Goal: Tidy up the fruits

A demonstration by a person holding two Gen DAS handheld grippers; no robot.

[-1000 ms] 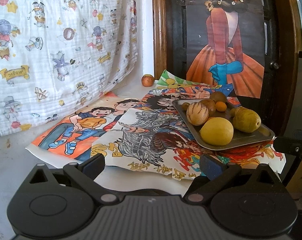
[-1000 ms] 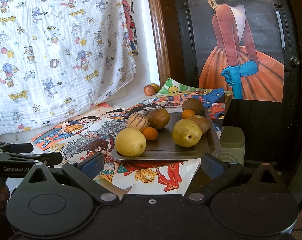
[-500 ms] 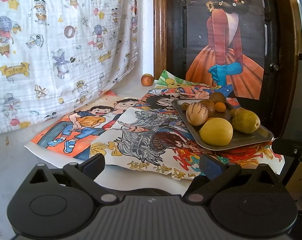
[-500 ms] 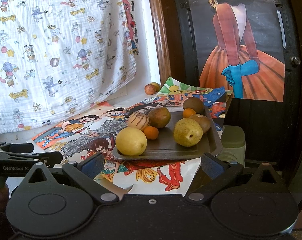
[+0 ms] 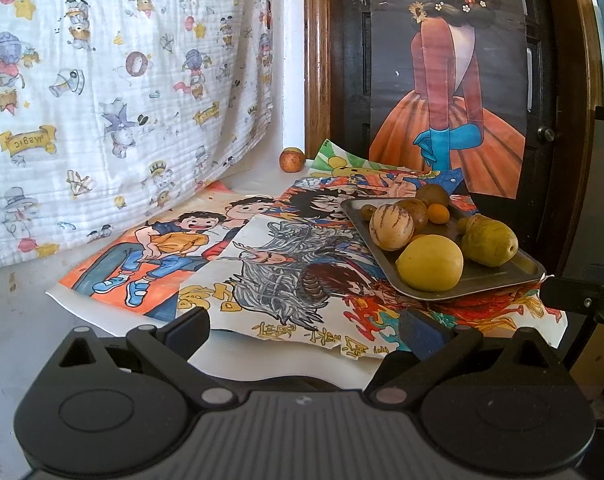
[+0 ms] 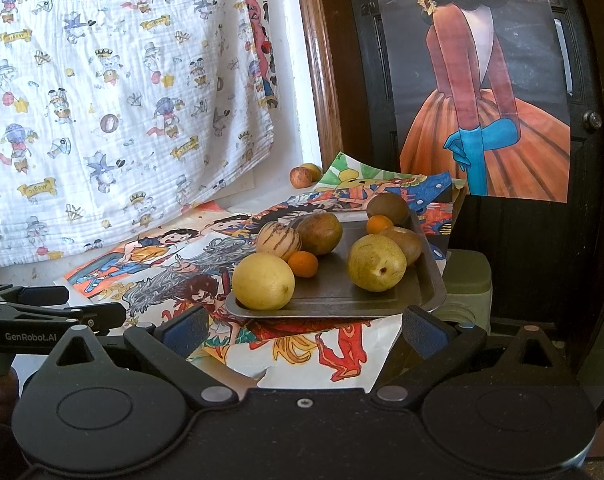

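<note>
Both our grippers, left (image 5: 304, 326) and right (image 6: 304, 326), fingers wide apart, hold nothing. Tray (image 6: 334, 296) sits near table edge; we bump it, round lemon (image 6: 263, 281) may roll off.

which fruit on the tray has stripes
The pale round fruit with thin dark brown stripes, at the left side of the tray, behind the plain yellow lemon. The others have plain skins.

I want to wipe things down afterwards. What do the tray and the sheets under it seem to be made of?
The tray looks like metal, dull grey with a soft sheen and a pressed, raised rim. The sheets look like matte paper with hand-coloured drawings: thin, curled edges, one torn at the front. Probably not wipeable.
</note>
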